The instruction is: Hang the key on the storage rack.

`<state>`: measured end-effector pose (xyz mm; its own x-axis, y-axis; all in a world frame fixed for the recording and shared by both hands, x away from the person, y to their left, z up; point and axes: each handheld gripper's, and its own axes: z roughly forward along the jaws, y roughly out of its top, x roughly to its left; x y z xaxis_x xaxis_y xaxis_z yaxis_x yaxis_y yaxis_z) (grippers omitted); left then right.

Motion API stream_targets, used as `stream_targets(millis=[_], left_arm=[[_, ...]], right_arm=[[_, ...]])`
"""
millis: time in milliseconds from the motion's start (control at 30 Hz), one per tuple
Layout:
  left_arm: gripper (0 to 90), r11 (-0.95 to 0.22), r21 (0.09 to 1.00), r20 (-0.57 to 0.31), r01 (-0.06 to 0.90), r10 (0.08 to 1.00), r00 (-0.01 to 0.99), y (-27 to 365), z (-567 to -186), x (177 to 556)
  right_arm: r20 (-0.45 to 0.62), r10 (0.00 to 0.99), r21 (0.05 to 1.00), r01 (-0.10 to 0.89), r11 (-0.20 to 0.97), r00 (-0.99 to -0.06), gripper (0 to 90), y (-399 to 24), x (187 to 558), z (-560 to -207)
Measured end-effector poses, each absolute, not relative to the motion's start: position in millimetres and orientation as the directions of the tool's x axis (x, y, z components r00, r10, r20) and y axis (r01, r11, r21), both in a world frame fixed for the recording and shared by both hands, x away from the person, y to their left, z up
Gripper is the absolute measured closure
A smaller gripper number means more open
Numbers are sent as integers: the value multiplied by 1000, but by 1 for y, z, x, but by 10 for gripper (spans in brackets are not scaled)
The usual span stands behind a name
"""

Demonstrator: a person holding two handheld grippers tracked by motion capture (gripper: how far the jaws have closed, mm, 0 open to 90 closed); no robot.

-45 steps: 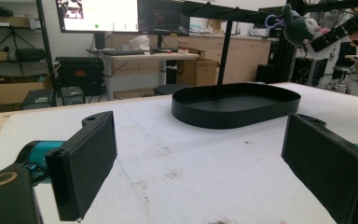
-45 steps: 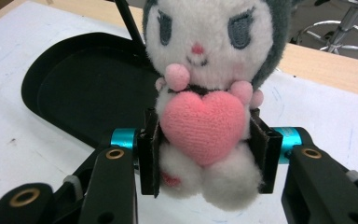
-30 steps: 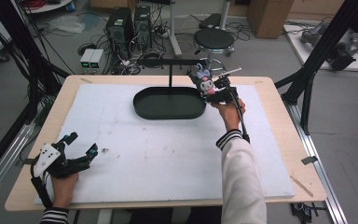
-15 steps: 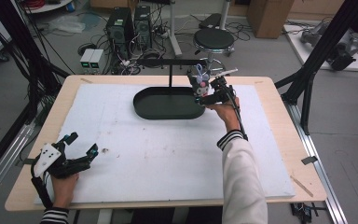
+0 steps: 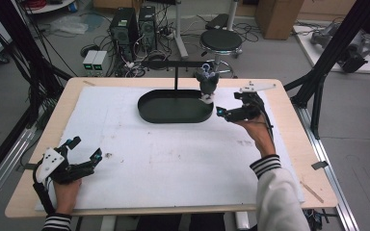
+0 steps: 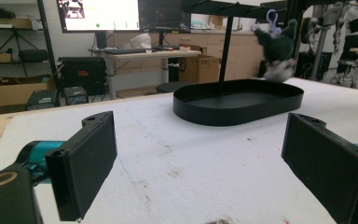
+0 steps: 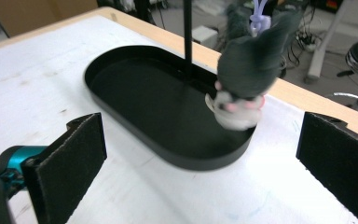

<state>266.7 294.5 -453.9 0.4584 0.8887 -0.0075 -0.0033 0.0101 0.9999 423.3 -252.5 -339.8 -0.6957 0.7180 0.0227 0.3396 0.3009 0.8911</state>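
High view: small dark-grey plush toy w/ white underside (image 5: 207, 83) hangs by a lilac clip from the black crossbar of the stand (image 5: 175, 64), over the right end of the black oval metal tray (image 5: 175, 106). Right claw (image 5: 225, 113) sits just beside the tray's right end, near the toy but apart from it; its jaws have just been opening, now wide, nothing between them. Left claw (image 5: 83, 150) rests at the near-left of the white-covered bench (image 5: 173, 163), jaws wide, empty.
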Motion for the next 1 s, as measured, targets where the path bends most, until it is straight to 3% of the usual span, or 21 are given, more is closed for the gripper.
stream_targets(millis=[233,533,1000], left_arm=[[106,6,1000,1,-14,891,453,294,-454,266],[106,3,1000,2,-9,893,450,293,-454,266],[106,-2,1000,9,-15,892,451,293,-454,265]], right_arm=[[0,701,920,275,279,-714,4,-281,379,-359],[-64,717,978,98,182,-694,4,-303,329,-397],[8,743,994,85,66,-669,5,-325,306,-450]])
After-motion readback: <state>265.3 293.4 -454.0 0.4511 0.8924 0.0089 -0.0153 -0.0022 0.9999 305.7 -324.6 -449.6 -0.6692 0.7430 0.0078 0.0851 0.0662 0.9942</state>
